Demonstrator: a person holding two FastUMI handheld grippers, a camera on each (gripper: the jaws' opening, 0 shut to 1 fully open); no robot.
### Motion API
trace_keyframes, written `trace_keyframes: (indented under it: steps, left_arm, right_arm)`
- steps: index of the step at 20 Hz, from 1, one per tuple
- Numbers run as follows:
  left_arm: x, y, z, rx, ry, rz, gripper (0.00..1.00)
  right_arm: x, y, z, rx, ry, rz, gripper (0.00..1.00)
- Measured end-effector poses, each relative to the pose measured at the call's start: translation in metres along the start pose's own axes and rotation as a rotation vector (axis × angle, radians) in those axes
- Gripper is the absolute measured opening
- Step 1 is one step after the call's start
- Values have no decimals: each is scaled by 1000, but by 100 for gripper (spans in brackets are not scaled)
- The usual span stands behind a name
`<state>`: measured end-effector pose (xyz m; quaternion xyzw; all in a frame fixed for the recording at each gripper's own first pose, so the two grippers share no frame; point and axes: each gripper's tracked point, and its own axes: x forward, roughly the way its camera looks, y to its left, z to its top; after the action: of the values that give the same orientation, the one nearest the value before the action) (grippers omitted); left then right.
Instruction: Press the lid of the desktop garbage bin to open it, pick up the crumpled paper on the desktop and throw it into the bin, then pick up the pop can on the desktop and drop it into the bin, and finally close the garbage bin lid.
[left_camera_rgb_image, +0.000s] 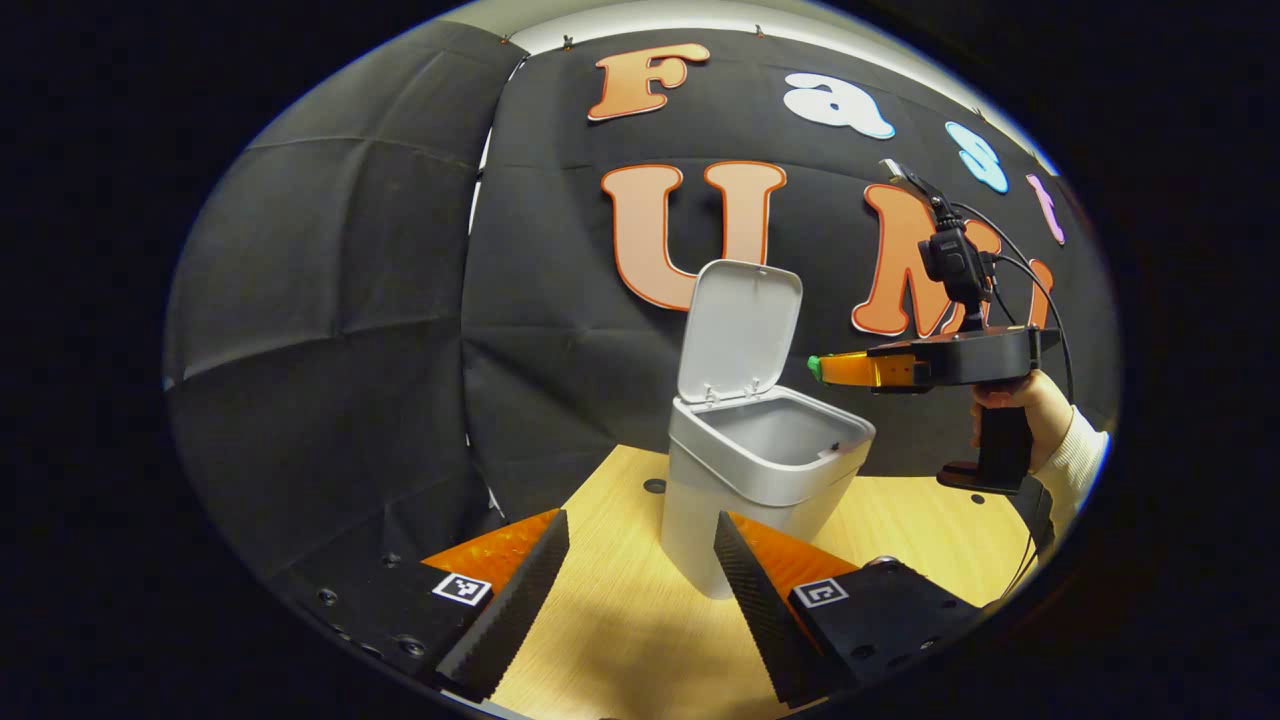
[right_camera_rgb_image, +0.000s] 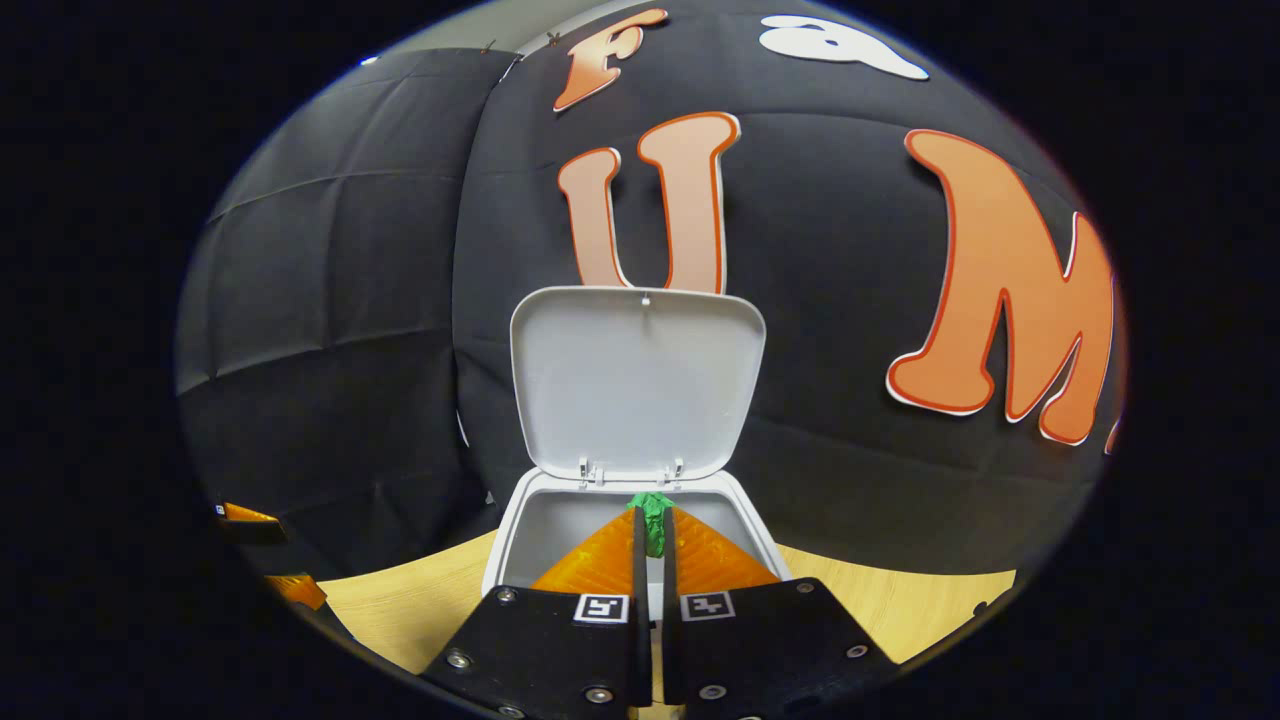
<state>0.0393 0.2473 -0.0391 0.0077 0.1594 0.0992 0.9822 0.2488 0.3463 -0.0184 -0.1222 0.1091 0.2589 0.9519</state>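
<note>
The white desktop bin stands on the wooden table with its lid swung upright. My left gripper is open in front of the bin, low over the table, with nothing between its fingers. A hand holds my right gripper level above the bin's right rim, tips pointing left over the opening. In the right gripper view, the right gripper is shut and holds nothing. It hangs over the bin's mouth, facing the inside of the lid.
The light wooden table runs right of the bin, with a small round hole left of the bin's base. Black cloth walls close in behind and to the left. A sleeve and cables trail from the right gripper's handle.
</note>
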Motion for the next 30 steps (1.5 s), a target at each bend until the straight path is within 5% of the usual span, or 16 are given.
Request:
trace_keyframes:
  steps: [3,6,10,11,21,30]
  left_arm:
    - [5,9,0,2,3,10,93]
    - [7,7,-1,8,7,2,93]
    - [10,0,-1,17,10,-16,93]
    - [11,-2,-2,16,12,-21,93]
    - [17,-44,1,31,16,-102,93]
    - [29,-132,3,79,14,-259,93]
  right_arm:
    - [6,0,-8,27,13,-1,13]
    - [10,5,-17,61,42,21,34]
    - [9,-7,-16,68,21,-24,95]
    - [9,-8,-15,78,21,-20,100]
    - [-28,-49,-6,79,-22,-82,95]
    - [-105,-131,-10,135,-81,-224,95]
